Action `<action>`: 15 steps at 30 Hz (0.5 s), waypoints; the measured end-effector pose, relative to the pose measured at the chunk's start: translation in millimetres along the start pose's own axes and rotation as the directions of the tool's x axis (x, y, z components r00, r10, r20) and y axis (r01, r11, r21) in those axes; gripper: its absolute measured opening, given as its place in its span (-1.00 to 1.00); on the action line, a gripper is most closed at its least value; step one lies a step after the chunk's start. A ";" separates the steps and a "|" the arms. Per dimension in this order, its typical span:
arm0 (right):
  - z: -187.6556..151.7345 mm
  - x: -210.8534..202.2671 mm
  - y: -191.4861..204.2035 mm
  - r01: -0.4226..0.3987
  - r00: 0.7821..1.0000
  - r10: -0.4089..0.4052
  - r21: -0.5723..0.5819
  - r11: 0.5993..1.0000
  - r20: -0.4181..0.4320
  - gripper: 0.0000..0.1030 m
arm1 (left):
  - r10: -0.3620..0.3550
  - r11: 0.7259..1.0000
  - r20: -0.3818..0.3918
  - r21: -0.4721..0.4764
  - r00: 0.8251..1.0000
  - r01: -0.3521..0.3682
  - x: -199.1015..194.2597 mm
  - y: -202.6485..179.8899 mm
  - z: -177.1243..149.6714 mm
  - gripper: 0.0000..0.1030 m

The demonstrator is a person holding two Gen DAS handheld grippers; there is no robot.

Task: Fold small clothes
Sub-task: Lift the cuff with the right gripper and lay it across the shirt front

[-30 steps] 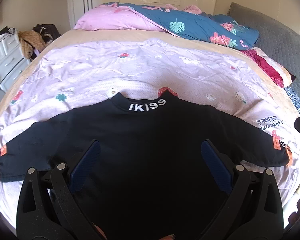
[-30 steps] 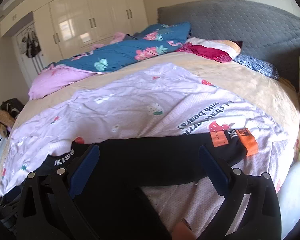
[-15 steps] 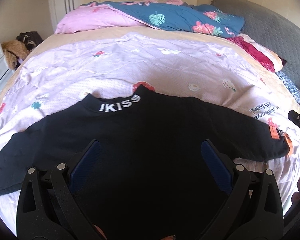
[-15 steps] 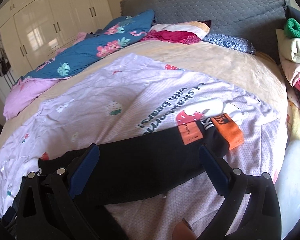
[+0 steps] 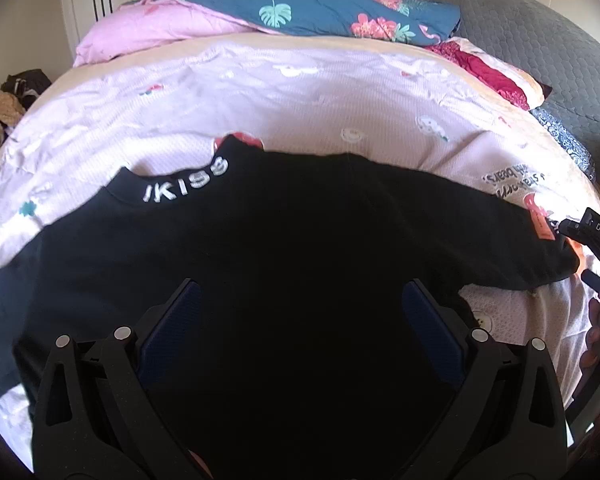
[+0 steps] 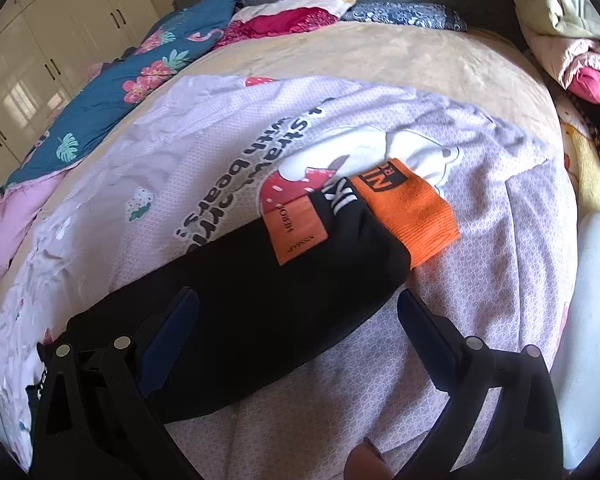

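Note:
A small black shirt (image 5: 284,232) with white "IKISS" lettering at the collar lies spread flat, back up, on the lilac bed cover (image 5: 260,92). My left gripper (image 5: 300,308) is open and empty, hovering over the shirt's body. My right gripper (image 6: 296,312) is open and empty, just above the shirt's right sleeve (image 6: 260,280), near its orange cuff (image 6: 412,204) and orange patch (image 6: 296,228). The right gripper's body shows at the right edge of the left wrist view (image 5: 596,240).
A pink pillow (image 5: 160,28) and a blue floral quilt (image 5: 320,12) lie at the far side of the bed. A grey headboard (image 5: 520,36) stands on the right. A pile of clothes (image 6: 568,40) sits at the right in the right wrist view.
Both grippers have moved right and closer to the shirt. The right gripper has come down over the right sleeve near the cuff. Both stay open.

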State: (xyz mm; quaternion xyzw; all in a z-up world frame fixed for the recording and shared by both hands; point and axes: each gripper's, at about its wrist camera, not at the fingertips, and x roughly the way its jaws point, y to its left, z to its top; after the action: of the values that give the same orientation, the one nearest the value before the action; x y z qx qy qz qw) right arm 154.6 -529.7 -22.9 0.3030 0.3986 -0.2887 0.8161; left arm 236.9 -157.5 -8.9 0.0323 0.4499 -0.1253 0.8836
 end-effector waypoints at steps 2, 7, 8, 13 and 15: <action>1.4 9.4 -9.7 -0.011 0.999 0.013 0.043 0.999 -0.029 0.92 | -0.003 1.000 -0.009 0.001 1.000 0.003 5.3 -1.0 -2.9 0.84; 7.5 31.8 -20.0 -0.028 0.996 0.038 0.120 0.992 -0.084 0.92 | 0.008 1.000 -0.025 0.007 1.000 -0.008 14.7 -2.2 -7.9 0.84; 11.2 36.8 -20.4 -0.028 0.996 0.040 0.135 0.991 -0.086 0.92 | 0.009 1.000 -0.028 0.007 1.000 -0.009 15.7 -1.9 -8.5 0.84; 29.2 52.0 -23.0 0.042 0.997 -0.028 0.220 0.975 -0.065 0.34 | 0.000 1.000 -0.055 -0.001 0.998 0.000 18.1 5.4 -10.2 0.84; 30.8 52.3 -25.6 0.055 0.998 -0.043 0.286 0.957 -0.048 -0.24 | -0.006 1.000 -0.045 -0.009 0.999 0.005 13.2 9.7 -8.4 0.84</action>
State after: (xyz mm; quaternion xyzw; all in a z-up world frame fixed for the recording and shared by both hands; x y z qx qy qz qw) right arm 178.0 -580.6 -57.4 0.4140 0.3766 -0.3572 0.7478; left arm 240.2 -149.3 -25.1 0.0300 0.4705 -0.1251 0.8730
